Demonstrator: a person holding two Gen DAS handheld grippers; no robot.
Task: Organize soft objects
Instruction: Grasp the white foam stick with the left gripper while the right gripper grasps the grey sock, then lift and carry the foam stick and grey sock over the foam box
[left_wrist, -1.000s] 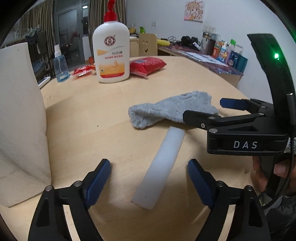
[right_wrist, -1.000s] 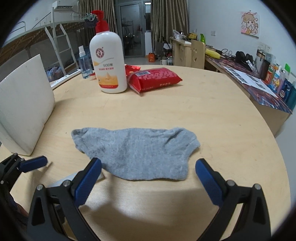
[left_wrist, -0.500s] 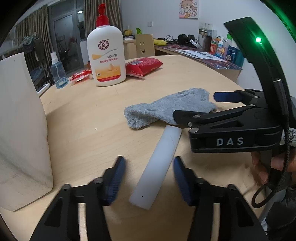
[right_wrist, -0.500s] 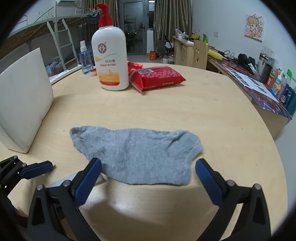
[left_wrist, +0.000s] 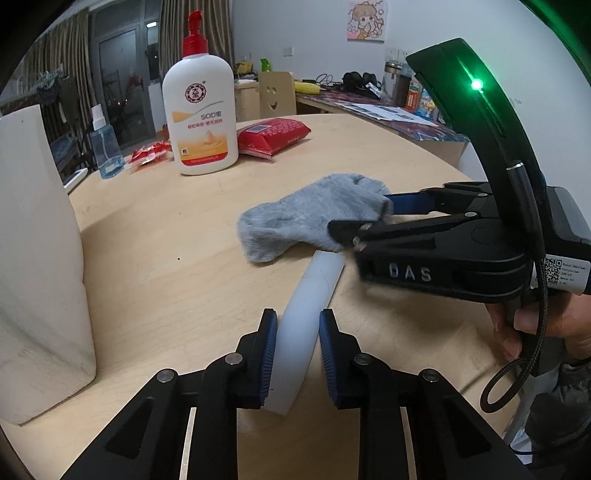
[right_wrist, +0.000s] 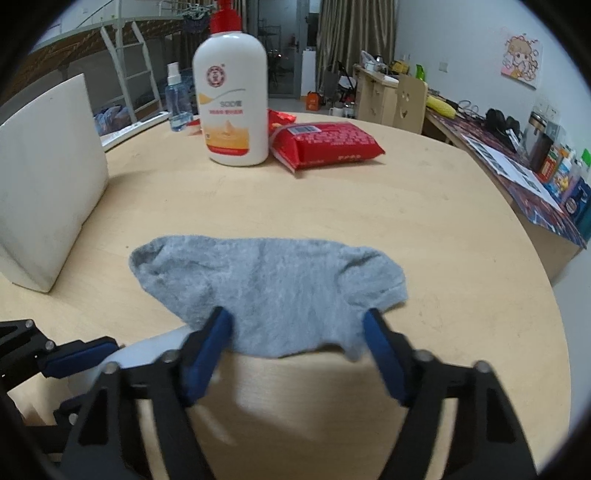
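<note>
Grey sock (right_wrist: 273, 291) between closing right gripper (right_wrist: 295, 347), marked "DAS"; left gripper (left_wrist: 297, 354) clamps white strip (left_wrist: 306, 321).

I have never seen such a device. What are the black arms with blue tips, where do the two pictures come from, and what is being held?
They are two hand-held grippers, each with a camera looking along its fingers; there is no robot arm. One picture is from the left gripper, the other from the right gripper. A person's hand holds the right one. On the wooden table lie a grey sock, a white strip, a lotion bottle and a red packet. The left jaws have just been closing on the strip; the right jaws have been closing around the sock's near edge.
</note>
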